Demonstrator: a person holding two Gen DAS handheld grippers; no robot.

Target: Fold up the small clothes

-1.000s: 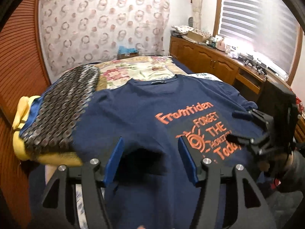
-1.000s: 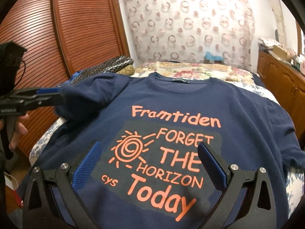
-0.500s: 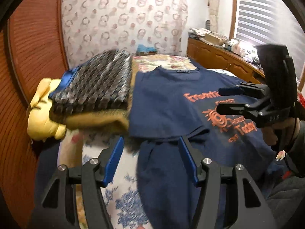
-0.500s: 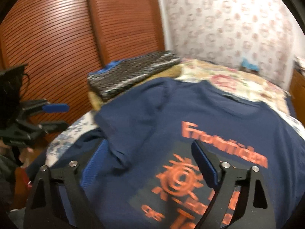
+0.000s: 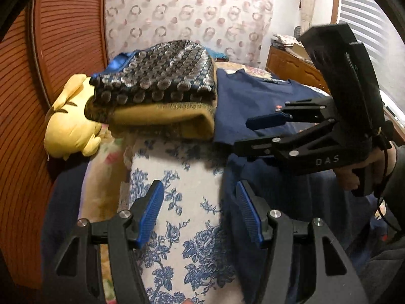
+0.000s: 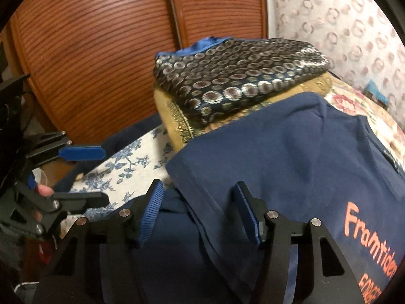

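My left gripper [image 5: 198,211] spread, empty, over flowered sheet [image 5: 177,190]. My right gripper [image 6: 197,211] just narrowing, unclamped, shirt [image 6: 291,152] fold edge between pads.

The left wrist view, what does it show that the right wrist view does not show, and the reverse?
Only the left wrist view shows the yellow plush toy, the window blind and the wooden dresser. Only the right wrist view shows the orange print on the navy T-shirt. Both show the T-shirt, the folded dark patterned cloth on the yellow folded cloth, the floral sheet and the wooden louvred door.
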